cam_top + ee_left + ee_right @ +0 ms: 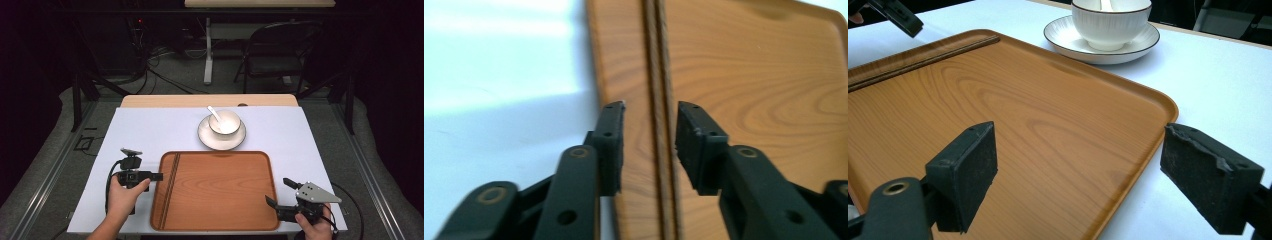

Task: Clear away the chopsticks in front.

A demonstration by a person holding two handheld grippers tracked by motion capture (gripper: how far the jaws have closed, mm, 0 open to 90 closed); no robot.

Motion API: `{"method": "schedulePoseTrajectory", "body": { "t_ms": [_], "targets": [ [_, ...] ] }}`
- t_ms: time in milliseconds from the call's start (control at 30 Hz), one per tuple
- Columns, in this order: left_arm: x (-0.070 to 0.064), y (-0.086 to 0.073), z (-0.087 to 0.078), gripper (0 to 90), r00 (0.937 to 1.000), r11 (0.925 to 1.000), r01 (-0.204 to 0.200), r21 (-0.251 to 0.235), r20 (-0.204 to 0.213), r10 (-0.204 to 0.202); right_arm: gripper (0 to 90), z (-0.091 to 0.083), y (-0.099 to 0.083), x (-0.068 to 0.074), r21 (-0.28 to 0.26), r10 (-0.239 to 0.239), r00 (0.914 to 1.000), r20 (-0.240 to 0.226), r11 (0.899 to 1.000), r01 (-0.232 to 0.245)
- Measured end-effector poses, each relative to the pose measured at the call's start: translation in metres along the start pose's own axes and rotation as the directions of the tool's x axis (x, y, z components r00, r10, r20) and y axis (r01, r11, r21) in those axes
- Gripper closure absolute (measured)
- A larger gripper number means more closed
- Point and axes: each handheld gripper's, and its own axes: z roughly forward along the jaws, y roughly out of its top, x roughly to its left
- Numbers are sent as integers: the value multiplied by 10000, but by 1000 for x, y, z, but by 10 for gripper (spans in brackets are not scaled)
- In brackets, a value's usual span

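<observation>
The tray (220, 190) — brown wood-grain, rounded corners, a pair of dark chopsticks (170, 187) along its left side — lies on the white table (150, 130). Left gripper (159, 176) is partly spread at its left rim; right gripper (278, 192) — spread wide at its right rim.

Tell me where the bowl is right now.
In the high view, the bowl sits on a saucer at the table's far middle, just beyond the tray, with a spoon in it.
</observation>
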Motion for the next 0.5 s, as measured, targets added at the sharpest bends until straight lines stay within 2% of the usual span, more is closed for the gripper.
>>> {"method": "schedulePoseTrajectory", "body": {
  "t_ms": [67,133,233,433,500],
  "targets": [
    [4,-3,-4,591,9994,9980,-278,-561,-239,265,147,0,0,0,-12,-1,10000,0,10000,1],
    [9,-6,-8,556,9989,9950,-381,-919,-292,356,147,0,0,0,-10,3,10000,6,10000,-3],
    [16,-15,-12,522,9982,9835,-585,-1712,-228,554,147,0,0,0,7,0,10000,6,10000,0],
    [26,-31,-15,458,9962,9651,-858,-2475,-352,796,147,0,0,0,-5,36,10000,15,10000,-36],
    [29,-36,-15,452,9951,9623,-973,-2539,-439,891,147,0,0,0,-11,33,10000,21,10000,-33]
  ]
}}
